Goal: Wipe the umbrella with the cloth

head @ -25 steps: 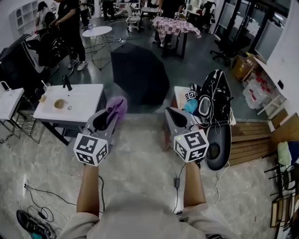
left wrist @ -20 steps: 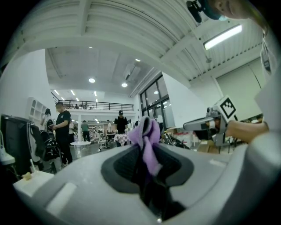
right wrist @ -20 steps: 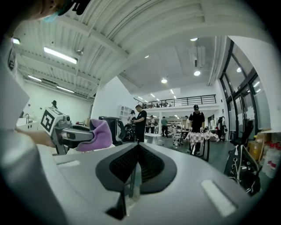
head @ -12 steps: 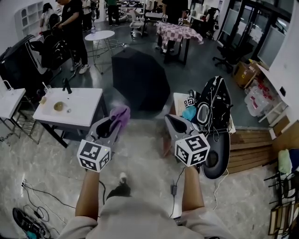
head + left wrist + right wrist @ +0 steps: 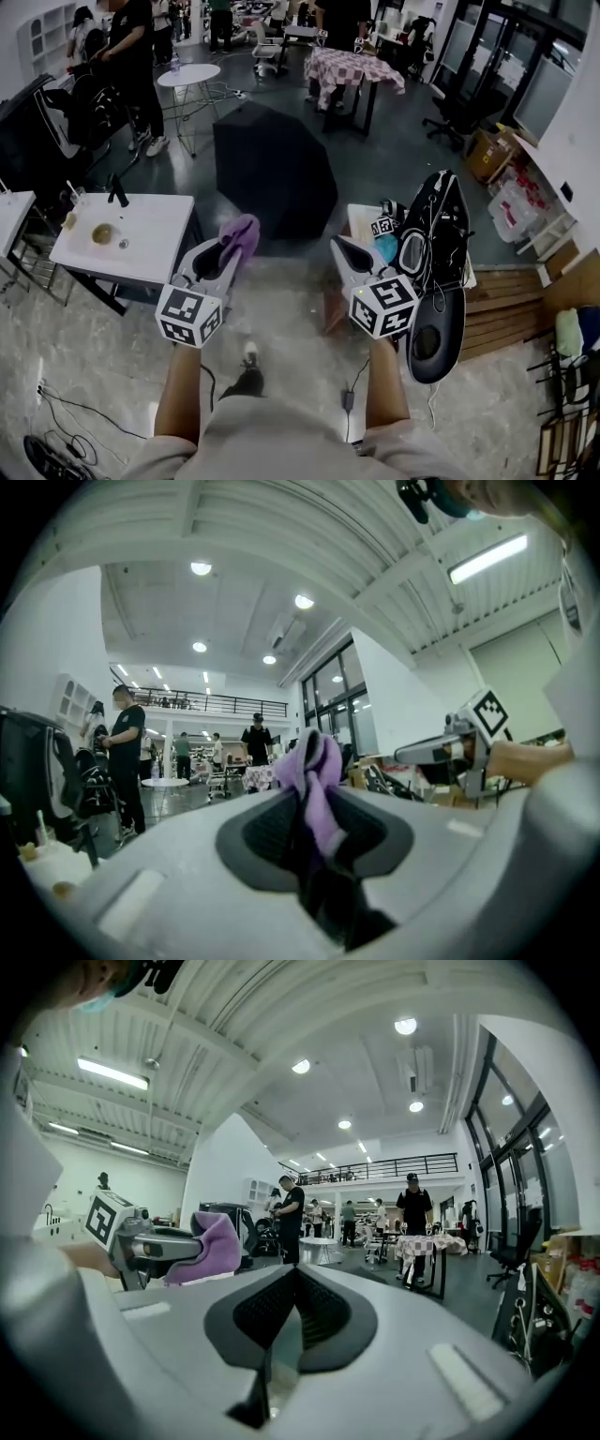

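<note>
An open black umbrella (image 5: 274, 167) rests on the dark floor ahead of me. My left gripper (image 5: 231, 246) is shut on a purple cloth (image 5: 239, 233), which bunches out past the jaw tips. The cloth (image 5: 314, 772) fills the middle of the left gripper view and shows at the left of the right gripper view (image 5: 208, 1246). My right gripper (image 5: 343, 246) is shut with nothing between its jaws. Both grippers hover side by side at waist height, short of the umbrella's near edge.
A white table (image 5: 122, 239) with a bowl stands at my left. A small table (image 5: 364, 218) piled with black gear and cables (image 5: 436, 244) is at my right. People stand at the far left, near a round white table (image 5: 190, 75) and a checkered table (image 5: 354, 67).
I have stepped forward: the umbrella and the side tables have shifted nearer in the head view. Both grippers keep their pose, the cloth still held in the left.
</note>
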